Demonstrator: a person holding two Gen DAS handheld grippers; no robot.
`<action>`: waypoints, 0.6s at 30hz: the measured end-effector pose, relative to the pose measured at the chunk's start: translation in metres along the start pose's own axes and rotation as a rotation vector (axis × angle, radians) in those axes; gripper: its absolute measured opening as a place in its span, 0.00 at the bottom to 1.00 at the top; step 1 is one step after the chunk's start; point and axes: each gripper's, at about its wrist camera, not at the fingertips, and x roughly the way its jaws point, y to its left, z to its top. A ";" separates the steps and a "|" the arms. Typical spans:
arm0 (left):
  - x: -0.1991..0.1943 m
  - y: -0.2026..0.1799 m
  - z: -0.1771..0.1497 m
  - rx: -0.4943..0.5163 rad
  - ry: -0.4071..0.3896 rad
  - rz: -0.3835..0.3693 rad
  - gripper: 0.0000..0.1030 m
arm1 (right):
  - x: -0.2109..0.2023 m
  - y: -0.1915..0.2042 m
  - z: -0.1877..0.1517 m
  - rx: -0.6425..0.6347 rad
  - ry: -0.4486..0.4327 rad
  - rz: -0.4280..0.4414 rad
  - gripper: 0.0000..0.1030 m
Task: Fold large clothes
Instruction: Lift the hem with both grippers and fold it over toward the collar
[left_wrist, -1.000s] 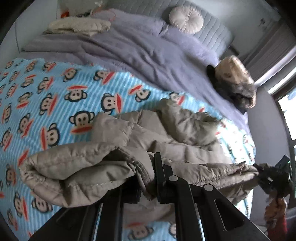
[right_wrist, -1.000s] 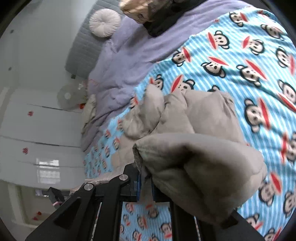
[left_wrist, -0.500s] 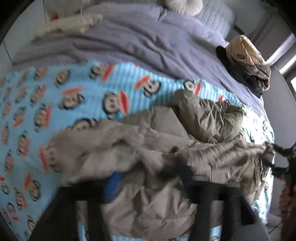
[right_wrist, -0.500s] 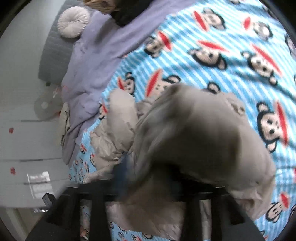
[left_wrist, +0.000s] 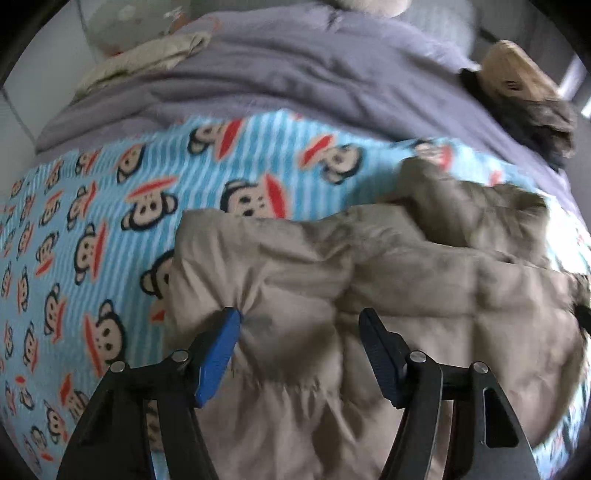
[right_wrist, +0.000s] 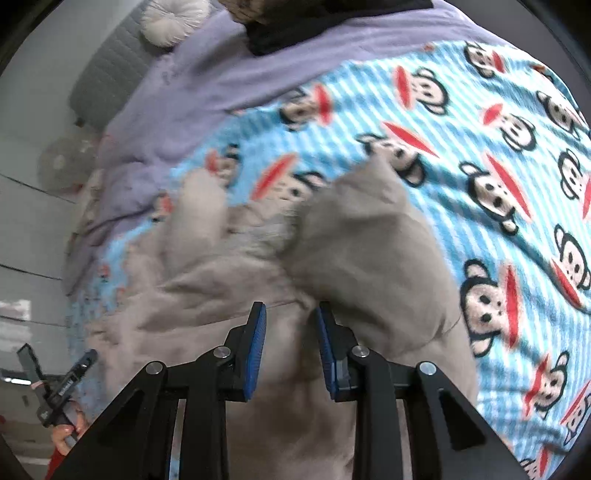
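A beige puffer jacket (left_wrist: 369, 288) lies bunched and folded over on the blue monkey-print blanket (left_wrist: 110, 206). My left gripper (left_wrist: 300, 319) hangs just above its near-left part. Its jaws stand wide and are closing, with jacket fabric under and between the blue pads (left_wrist: 218, 354), not clamped. In the right wrist view the same jacket (right_wrist: 351, 251) fills the middle. My right gripper (right_wrist: 291, 312) hovers over its near edge. Those jaws are closing to a narrow gap with a fold of jacket in it, and the pads are not pressing on it.
A purple duvet (left_wrist: 314, 74) covers the far half of the bed. A tan and black heap of clothes (left_wrist: 524, 96) sits at its far right, a cream cloth (left_wrist: 147, 55) at far left. A round cushion (right_wrist: 170, 18) leans on the grey headboard. A hand holds the left gripper (right_wrist: 62, 384).
Both grippers were shut on the lifted jacket's edge a second ago. They have let go, the jacket has dropped flat onto the blanket, and both grippers have sunk toward it.
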 end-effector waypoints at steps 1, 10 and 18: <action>0.012 0.001 0.002 -0.014 0.002 0.010 0.67 | 0.009 -0.006 0.003 0.020 -0.006 -0.012 0.25; 0.061 -0.009 0.025 -0.009 -0.023 0.020 0.68 | 0.058 -0.014 0.035 0.056 -0.054 -0.081 0.21; 0.027 0.006 0.035 -0.031 -0.096 -0.005 0.68 | 0.056 -0.002 0.043 -0.032 -0.055 -0.158 0.20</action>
